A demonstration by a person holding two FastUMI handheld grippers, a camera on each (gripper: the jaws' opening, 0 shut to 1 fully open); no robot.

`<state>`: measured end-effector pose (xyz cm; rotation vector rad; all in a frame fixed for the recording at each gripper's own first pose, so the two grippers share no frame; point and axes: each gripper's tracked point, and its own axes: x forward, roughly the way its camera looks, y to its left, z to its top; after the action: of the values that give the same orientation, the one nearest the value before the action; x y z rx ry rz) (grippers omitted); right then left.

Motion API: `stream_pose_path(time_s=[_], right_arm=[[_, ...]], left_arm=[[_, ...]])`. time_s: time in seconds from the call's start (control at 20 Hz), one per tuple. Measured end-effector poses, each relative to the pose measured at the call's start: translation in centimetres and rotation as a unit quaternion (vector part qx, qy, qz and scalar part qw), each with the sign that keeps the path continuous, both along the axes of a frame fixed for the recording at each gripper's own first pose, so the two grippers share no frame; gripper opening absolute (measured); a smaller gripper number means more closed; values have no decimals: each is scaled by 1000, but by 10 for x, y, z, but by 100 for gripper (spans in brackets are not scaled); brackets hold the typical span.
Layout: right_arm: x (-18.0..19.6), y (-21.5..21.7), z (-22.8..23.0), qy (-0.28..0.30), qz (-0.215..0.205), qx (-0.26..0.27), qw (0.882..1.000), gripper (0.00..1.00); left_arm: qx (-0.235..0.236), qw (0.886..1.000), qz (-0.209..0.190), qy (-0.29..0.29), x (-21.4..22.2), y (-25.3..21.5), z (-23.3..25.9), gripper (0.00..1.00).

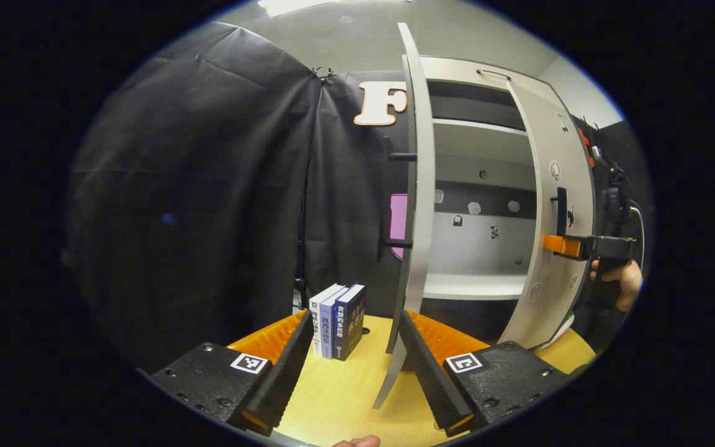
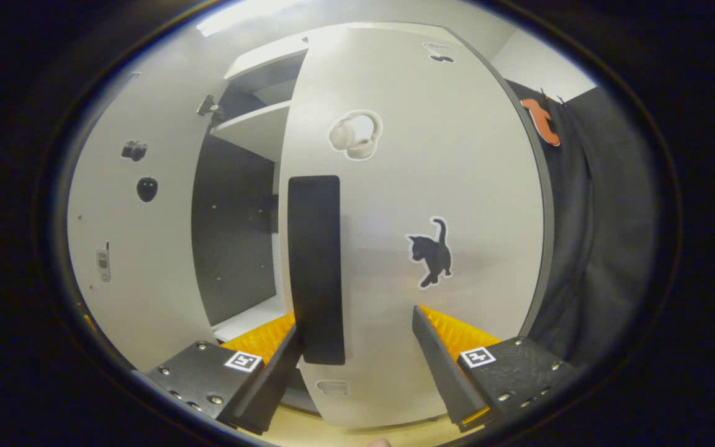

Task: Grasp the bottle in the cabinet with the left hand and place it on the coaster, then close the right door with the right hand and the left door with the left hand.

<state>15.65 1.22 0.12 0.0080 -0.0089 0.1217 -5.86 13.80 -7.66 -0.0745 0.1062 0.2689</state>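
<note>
- Right gripper view: your right gripper (image 2: 357, 366) has its fingers spread wide and grips nothing. The left finger sits at the foot of the tall black bar handle (image 2: 315, 267); whether it touches the handle cannot be told.
- That handle belongs to the pale grey right cabinet door (image 2: 457, 186), flat-panelled, with a black cat sticker and a headphone sticker. It stands partly swung toward the opening, a dark gap left at its edge.
- Left gripper view: your left gripper (image 1: 357, 366) is likewise wide open and empty, with the edge of the pale grey left cabinet door (image 1: 418, 205) standing between its fingers, apart from both.
- Beyond lie the light wooden tabletop (image 1: 339, 397) and three upright paperback books (image 1: 337, 320) beside the door.
- Farther off in that view, the right gripper (image 1: 571, 246) meets the right door, a hand (image 1: 621, 282) holding it.
- The white shelves (image 1: 475, 285) visible inside hold no bottle. Bottle and coaster cannot be located; the placement is judged done.
- Remaining, by judgement: finish closing the right door, then the left.
</note>
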Motion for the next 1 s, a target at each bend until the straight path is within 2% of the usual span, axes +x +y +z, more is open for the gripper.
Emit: stream_pose_path(time_s=[0.05,0.25,0.3,0.35,0.4,0.45,0.5,0.6,0.65,0.7,0.8,0.85,0.9,0.95,1.0], right_arm=[[1,0,0,-2,-8,-2,1000,100],[2,0,1,-9,-37,-3,999,100],[2,0,0,-10,-44,-2,999,100],[2,0,0,-13,-50,-2,999,100],[2,0,1,-15,-55,-3,998,100],[3,0,0,-16,-59,-2,998,100],[4,0,0,-17,-63,-1,998,100],[5,0,-1,-16,-68,-2,998,100],[4,1,0,-15,-69,-2,997,100],[4,1,-1,-13,-72,-2,997,100],[4,0,-1,-11,-74,-4,997,100],[4,1,-1,-10,-74,-3,997,97],[5,0,-1,-9,-74,-2,997,100],[5,1,-1,-6,-74,0,997,97],[4,1,-1,-4,-73,1,997,100]], left_arm=[[-6,1000,-2,-6,0,4,4,89],[-10,1000,-9,-13,7,20,21,90],[-8,1000,-11,-16,13,25,26,87],[-7,1000,-14,-17,16,27,31,92],[-9,1000,-20,-15,21,29,34,87],[-11,1000,-26,-12,23,28,34,87],[-13,999,-30,-15,27,30,39,92],[-9,999,-38,-19,34,34,48,92],[-4,999,-47,-20,38,34,51,87],[2,998,-57,-21,41,33,54,92],[14,997,-70,-27,45,35,61,92],[14,997,-77,-27,46,33,63,87],[12,996,-85,-27,48,32,64,92],[5,995,-96,-24,50,28,63,92],[-4,994,-107,-22,51,24,60,92]])
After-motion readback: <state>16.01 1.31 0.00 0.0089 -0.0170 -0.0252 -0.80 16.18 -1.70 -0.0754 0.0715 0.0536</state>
